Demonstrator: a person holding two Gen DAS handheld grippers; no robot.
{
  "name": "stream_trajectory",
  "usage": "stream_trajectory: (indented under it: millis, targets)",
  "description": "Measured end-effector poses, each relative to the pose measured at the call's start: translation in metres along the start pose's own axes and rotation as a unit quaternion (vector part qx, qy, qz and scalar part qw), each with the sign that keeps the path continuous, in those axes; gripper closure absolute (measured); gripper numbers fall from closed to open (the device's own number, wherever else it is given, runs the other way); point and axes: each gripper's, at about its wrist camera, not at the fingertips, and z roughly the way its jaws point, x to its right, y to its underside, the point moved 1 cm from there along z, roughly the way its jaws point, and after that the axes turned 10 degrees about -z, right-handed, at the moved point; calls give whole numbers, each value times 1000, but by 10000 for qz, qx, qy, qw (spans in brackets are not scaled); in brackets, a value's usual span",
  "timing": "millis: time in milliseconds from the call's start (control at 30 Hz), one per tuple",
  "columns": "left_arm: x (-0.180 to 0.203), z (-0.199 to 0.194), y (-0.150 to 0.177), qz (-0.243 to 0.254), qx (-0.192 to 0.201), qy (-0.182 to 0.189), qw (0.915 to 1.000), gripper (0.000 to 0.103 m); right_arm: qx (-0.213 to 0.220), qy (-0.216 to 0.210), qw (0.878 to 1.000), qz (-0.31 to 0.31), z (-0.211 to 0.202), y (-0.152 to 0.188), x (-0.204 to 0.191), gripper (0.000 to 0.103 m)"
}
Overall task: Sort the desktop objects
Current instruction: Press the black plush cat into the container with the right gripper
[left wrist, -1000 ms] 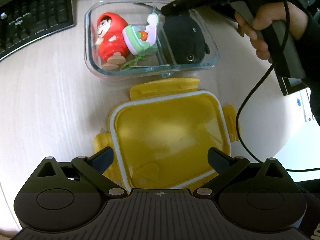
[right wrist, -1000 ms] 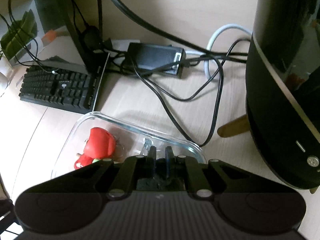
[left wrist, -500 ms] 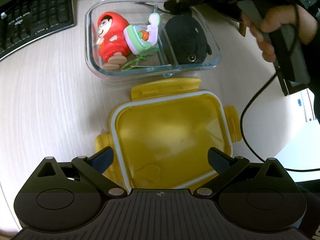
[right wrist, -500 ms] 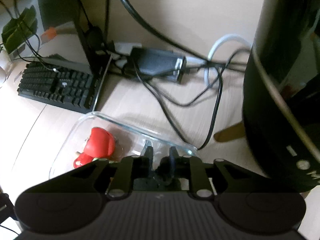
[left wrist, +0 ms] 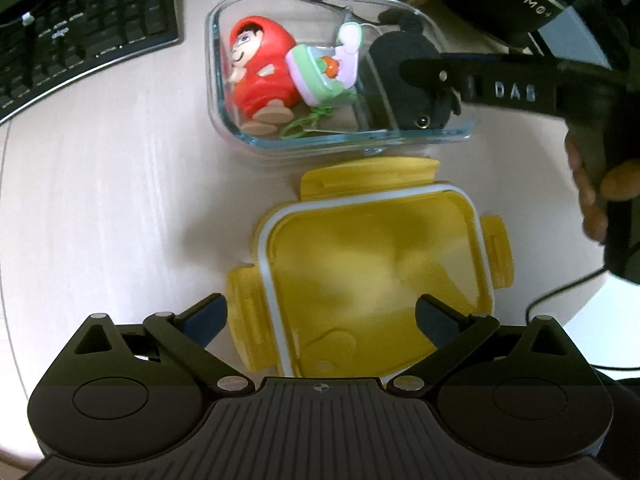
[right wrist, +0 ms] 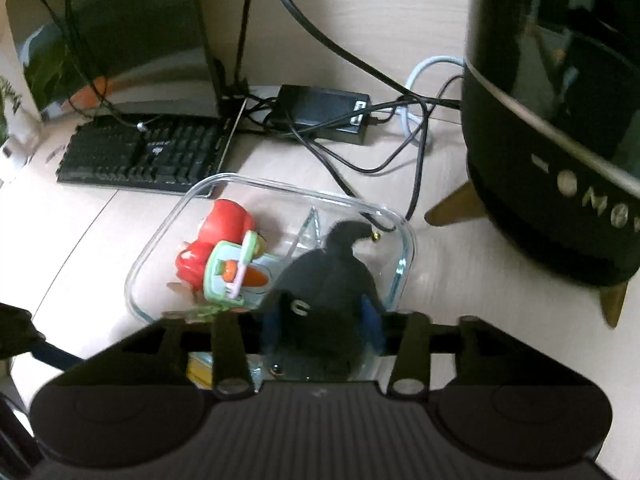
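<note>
A clear glass container (left wrist: 224, 128) holds a red doll (left wrist: 260, 76), a green and purple toy (left wrist: 320, 76) and a black plush toy (left wrist: 404, 60). A yellow lid (left wrist: 376, 276) lies upside down in front of it. My left gripper (left wrist: 320, 316) is open, its fingers on either side of the lid's near part. My right gripper (right wrist: 322, 324) is open above the black plush (right wrist: 332, 272), its fingers on either side of it. The red doll (right wrist: 224, 224) and the green toy (right wrist: 236, 276) lie to its left in the container (right wrist: 160, 248).
A black keyboard (left wrist: 72, 28) lies at the back left, also in the right wrist view (right wrist: 140, 156). Cables and a power brick (right wrist: 324, 112) lie behind the container. A large black appliance on wooden legs (right wrist: 560, 120) stands at the right.
My right gripper has opened and pulled back and up, so the black plush now shows between its fingers. The left gripper has hardly moved.
</note>
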Motion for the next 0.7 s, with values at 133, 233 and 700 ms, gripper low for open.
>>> stream_trajectory:
  millis: [133, 233, 700]
  targets:
    - [-4, 2, 1, -30, -30, -127, 9999, 1, 195, 15, 9996, 188, -6, 3, 0, 53]
    - [-8, 1, 4, -53, -43, -197, 9998, 1, 502, -23, 9976, 468, -25, 9, 5, 54]
    - [-6, -5, 54, -21, -483, -228, 9986, 1, 197, -1203, 9682, -2183, -89, 93, -77, 42]
